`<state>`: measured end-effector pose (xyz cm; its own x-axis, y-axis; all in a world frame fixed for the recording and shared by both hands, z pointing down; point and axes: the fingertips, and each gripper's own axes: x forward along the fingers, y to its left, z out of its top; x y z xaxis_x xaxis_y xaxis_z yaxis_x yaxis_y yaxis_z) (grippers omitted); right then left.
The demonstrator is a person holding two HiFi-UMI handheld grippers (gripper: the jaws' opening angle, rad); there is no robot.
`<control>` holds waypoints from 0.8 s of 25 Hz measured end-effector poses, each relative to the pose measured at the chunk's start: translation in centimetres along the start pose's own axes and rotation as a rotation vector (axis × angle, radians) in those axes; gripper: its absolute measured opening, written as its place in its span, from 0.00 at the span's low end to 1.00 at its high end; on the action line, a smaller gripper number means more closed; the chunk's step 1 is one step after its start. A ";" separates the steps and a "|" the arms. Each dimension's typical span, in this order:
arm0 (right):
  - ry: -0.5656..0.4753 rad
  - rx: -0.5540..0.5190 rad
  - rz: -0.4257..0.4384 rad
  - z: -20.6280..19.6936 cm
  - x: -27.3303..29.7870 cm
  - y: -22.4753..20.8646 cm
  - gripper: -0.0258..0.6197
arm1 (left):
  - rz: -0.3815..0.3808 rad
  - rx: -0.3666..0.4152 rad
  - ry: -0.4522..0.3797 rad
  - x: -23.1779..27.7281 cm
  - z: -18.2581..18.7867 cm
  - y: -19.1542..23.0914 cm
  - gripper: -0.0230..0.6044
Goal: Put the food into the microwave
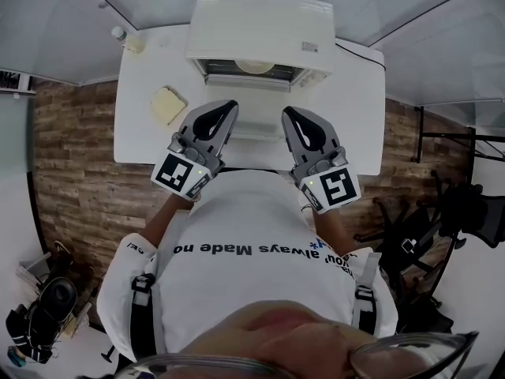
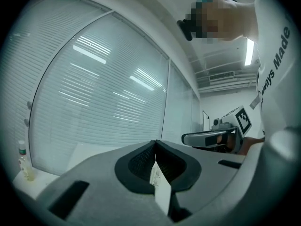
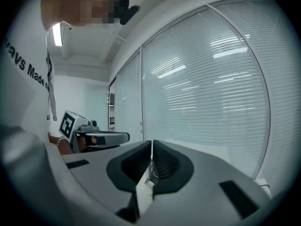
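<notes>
Cool, flat, dimmish light in my head view: the white boxy microwave (image 1: 260, 22) and the white rectangular table (image 1: 142, 101) bleach out at twelve o'clock, while the corners sink into grey. Fisheye bows every edge. Left gripper view now: a long white ceiling strip lamp (image 2: 249, 51) burns at two o'clock, glare streaks cross the pale slatted glass wall (image 2: 103, 93), and the near foreground smears soft. Right gripper view: same streaks, black vignette all round.

Inside the microwave (image 1: 260, 26), contents are indistinct.
</notes>
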<state>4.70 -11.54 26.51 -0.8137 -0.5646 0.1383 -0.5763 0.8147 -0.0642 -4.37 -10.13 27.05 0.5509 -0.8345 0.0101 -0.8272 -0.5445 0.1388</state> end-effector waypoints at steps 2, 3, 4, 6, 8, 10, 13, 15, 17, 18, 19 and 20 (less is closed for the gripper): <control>0.000 -0.003 -0.005 0.1 -0.1 0.0 0.07 | 0.000 -0.004 -0.002 0.0 0.0 0.0 0.05; 0.000 -0.003 -0.007 0.1 -0.1 0.0 0.07 | 0.000 -0.005 -0.002 0.0 0.0 0.0 0.05; 0.000 -0.005 -0.010 0.1 -0.1 0.0 0.07 | -0.001 -0.005 -0.002 0.0 0.0 0.0 0.05; -0.002 -0.008 -0.015 0.2 -0.2 0.0 0.07 | -0.003 -0.004 -0.003 0.0 0.0 -0.1 0.06; -0.004 -0.010 -0.016 0.3 -0.3 0.0 0.07 | -0.005 -0.004 -0.004 0.0 0.0 -0.2 0.05; -0.006 -0.011 -0.015 0.4 -0.2 0.1 0.07 | -0.006 -0.006 -0.006 0.0 0.0 -0.2 0.05; -0.007 -0.013 -0.016 0.5 -0.1 0.2 0.07 | -0.004 -0.011 -0.008 -0.1 0.0 -0.1 0.05; -0.009 -0.014 -0.017 0.5 -0.1 0.2 0.07 | -0.003 -0.013 -0.009 -0.1 -0.1 -0.1 0.06; -0.010 -0.017 -0.019 0.6 -0.1 0.2 0.07 | -0.002 -0.011 -0.010 -0.1 0.0 -0.1 0.05; -0.010 -0.018 -0.019 0.6 -0.2 0.2 0.07 | -0.001 -0.011 -0.010 -0.1 0.0 -0.1 0.05; -0.009 -0.018 -0.018 0.7 -0.2 0.2 0.07 | 0.000 -0.011 -0.010 -0.1 0.0 -0.1 0.05; -0.009 -0.018 -0.018 0.7 -0.2 0.3 0.07 | 0.000 -0.011 -0.009 -0.1 0.0 -0.1 0.05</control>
<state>4.62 -11.33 25.78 -0.8039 -0.5804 0.1301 -0.5895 0.8066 -0.0439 -4.31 -9.98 27.02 0.5495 -0.8355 0.0010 -0.8262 -0.5433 0.1493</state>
